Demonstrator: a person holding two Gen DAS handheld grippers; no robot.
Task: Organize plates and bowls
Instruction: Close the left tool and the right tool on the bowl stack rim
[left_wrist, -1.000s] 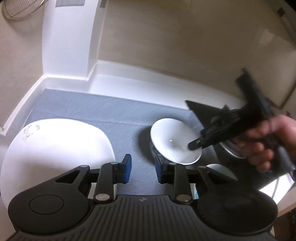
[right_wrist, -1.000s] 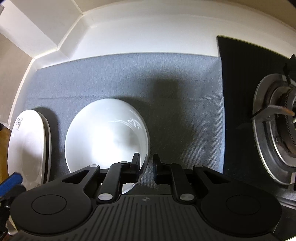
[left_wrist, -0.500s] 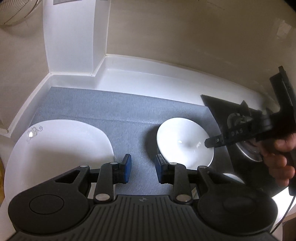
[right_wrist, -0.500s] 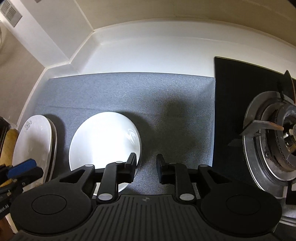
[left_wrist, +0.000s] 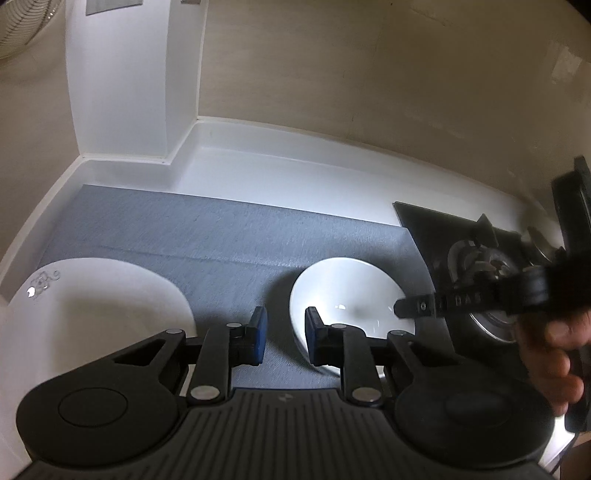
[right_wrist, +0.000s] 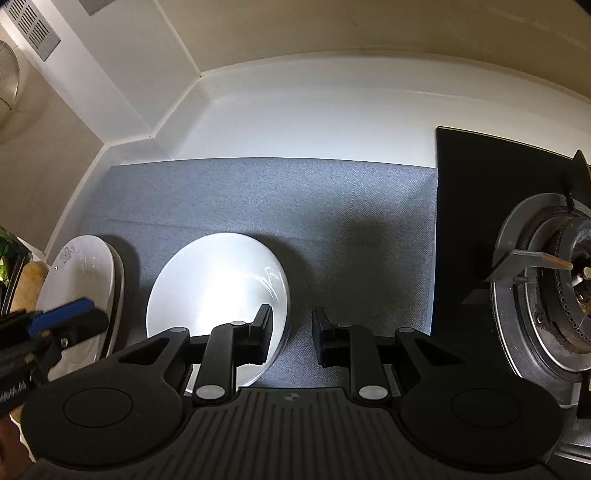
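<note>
A white bowl sits on the grey mat, and a large white plate with a small printed motif lies at the mat's left. My left gripper hovers above the mat between plate and bowl; its jaws are closing with nothing between them. In the right wrist view the bowl lies under the left finger of my right gripper, which stands slightly open above it, holding nothing. The plate there tops a stack of plates, with the left gripper over its near edge.
A black hob with a gas burner borders the mat on the right. A person's hand holds the right gripper above the bowl's right rim. White counter and wall corner lie behind the mat.
The right gripper's jaws parted and it rose off the bowl. The left gripper drifted sideways toward the bowl, and its jaws narrowed a little.
</note>
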